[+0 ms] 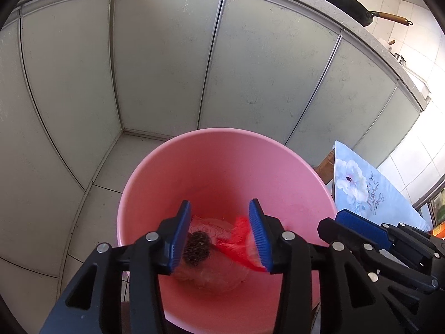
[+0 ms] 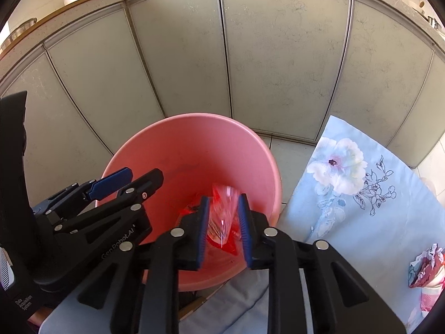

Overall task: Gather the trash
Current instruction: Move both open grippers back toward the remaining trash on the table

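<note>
A pink bucket (image 1: 222,167) stands on the tiled floor below both grippers; it also shows in the right wrist view (image 2: 194,150). My left gripper (image 1: 219,208) is open and empty above the bucket's mouth. A red plastic wrapper (image 1: 239,239), blurred by motion, is inside the bucket beside a dark fuzzy clump (image 1: 197,247) lying on clear plastic. In the right wrist view the red wrapper (image 2: 222,220) appears between the blue pads of my right gripper (image 2: 224,200), which stand apart; it looks loose and blurred, not pinched.
Grey cabinet doors (image 1: 167,61) rise behind the bucket. A table with a pale blue floral cloth (image 2: 361,194) is to the right, with crumpled red and white wrappers (image 2: 425,267) at its near right edge. A black pan (image 1: 347,5) sits on the counter.
</note>
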The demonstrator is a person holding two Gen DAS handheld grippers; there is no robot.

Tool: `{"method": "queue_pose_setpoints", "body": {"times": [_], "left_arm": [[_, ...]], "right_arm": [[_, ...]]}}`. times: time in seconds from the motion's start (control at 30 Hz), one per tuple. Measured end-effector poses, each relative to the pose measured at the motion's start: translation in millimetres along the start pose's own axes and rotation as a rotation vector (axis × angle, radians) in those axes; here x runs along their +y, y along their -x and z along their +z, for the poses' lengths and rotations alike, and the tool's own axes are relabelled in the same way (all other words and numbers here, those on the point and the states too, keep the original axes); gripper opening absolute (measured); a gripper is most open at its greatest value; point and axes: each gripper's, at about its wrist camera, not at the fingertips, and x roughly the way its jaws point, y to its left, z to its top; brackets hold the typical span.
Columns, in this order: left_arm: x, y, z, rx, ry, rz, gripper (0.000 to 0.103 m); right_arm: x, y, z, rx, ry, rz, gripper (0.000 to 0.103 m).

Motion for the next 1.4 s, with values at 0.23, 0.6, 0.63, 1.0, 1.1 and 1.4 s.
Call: {"method": "queue_pose_setpoints", "body": {"times": [0.23, 0.6, 0.63, 1.0, 1.1, 1.4], "left_arm": [[-1.8, 9.8, -0.1, -0.015, -0.005, 0.000, 0.043], [-21.1, 46.3, -3.9, -0.064, -0.050, -0.030, 0.044], [-24.3, 51.1, -5.0, -0.071, -0.056, -0.039, 0.044], [-76.5, 101.1, -29.7, -0.111, -0.195, -0.274, 0.057], [-95.5, 111.8, -41.5, -0.111, -0.268, -0.331, 0.057], [-157.7, 121.7, -82.4, -0.042, -0.472, -0.473, 0.057]], "right_arm": [[-4.4, 10.3, -3.0, -0.021, -0.011, -0.007, 0.022], [-10.4, 60.3, -20.6, -0.096, -0.030, -0.021, 0.022], [-11.3, 67.2, -23.7, -0.105, -0.032, -0.025, 0.022], [-54.2, 153.4, -83.1, -0.208, -0.109, -0.117, 0.039], [-72.4, 175.7, -107.6, -0.229, -0.147, -0.163, 0.040], [-135.8, 222.1, -188.0, -0.237, -0.315, -0.299, 0.040]]}}
